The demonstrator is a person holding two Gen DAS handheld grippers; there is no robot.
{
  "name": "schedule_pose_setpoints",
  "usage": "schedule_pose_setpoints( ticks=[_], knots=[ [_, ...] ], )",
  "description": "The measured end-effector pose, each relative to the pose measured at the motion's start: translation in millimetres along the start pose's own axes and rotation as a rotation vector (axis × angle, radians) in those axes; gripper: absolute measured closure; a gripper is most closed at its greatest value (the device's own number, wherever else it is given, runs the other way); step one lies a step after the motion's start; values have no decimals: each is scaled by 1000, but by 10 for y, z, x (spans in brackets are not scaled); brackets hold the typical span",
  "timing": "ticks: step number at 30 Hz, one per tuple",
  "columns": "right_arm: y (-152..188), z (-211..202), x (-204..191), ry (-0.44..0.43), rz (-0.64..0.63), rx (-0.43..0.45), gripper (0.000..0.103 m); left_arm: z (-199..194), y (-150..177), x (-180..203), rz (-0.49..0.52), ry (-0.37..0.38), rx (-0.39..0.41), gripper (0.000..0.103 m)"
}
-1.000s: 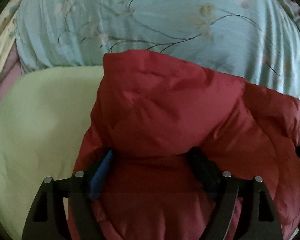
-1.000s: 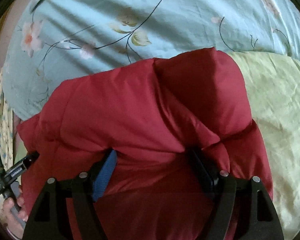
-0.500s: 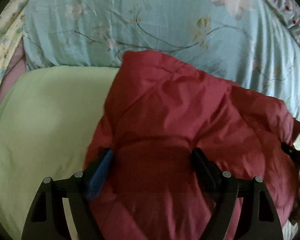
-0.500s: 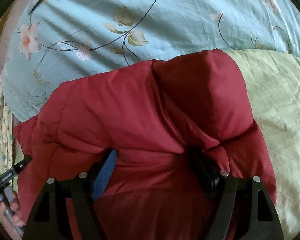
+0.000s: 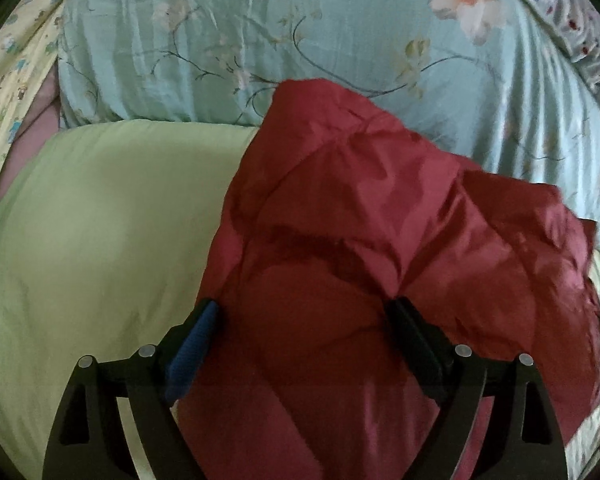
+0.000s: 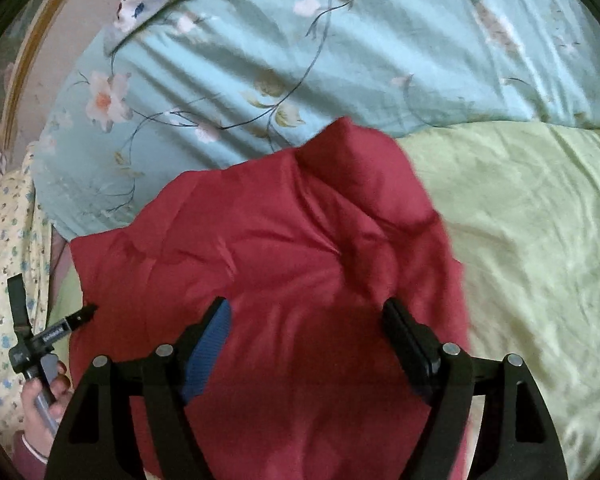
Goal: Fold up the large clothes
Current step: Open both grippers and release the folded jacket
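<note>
While the red padded jacket [image 5: 360, 208] lies bunched on the bed's pale green sheet [image 5: 100, 220], its far edge lapping onto the teal flowered quilt [image 5: 300, 40] across the top of both views, the fold looks to have been laid down and the letting-go is in hand.

The left tool [image 5: 303, 306] stands wide over the jacket's left border in the lower middle of its frame. Its blue-padded finger sits right at the cloth's edge and the black finger is over a crease. Its jaws have just been opening further, with jacket cloth between them, and the pads do not seem to press on it.

The right tool [image 6: 305, 305] also stands wide, low in its own view, above the jacket's right half. Its jaws too have just been opening further, with red cloth between them. That picture is blurred, so whether a pad grazes the fabric is hard to tell, but no pinch shows.

In the lower left of the right wrist view, the left tool's tip sits at the jacket's left edge.

The bundle is lumpy and uneven, with a raised hump at its upper middle, so the task appears only partly done. The next move probably calls for clearing both tools from the cloth without dragging it. They would then need to take the puffy edge again, most likely the hump near the quilt or a side, to flatten it or fold it over once more.
</note>
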State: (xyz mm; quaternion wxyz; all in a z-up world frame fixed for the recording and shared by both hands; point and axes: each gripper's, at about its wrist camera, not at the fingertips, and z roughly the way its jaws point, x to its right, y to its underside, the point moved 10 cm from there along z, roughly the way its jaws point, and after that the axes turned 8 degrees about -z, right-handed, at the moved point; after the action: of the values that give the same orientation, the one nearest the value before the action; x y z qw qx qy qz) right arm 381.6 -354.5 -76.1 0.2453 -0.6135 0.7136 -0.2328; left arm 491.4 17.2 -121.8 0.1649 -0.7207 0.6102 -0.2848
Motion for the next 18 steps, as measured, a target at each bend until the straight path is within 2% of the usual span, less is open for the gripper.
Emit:
schedule_pose_setpoints(
  ticks=[8,18],
  knots=[
    [245,-236,305,22,41,-33,22,-354,185,-245,-45,60,-20,14],
    [518,-292,612,8,121,-64,22,-386,280,-585,-131,131,-73,7]
  ],
)
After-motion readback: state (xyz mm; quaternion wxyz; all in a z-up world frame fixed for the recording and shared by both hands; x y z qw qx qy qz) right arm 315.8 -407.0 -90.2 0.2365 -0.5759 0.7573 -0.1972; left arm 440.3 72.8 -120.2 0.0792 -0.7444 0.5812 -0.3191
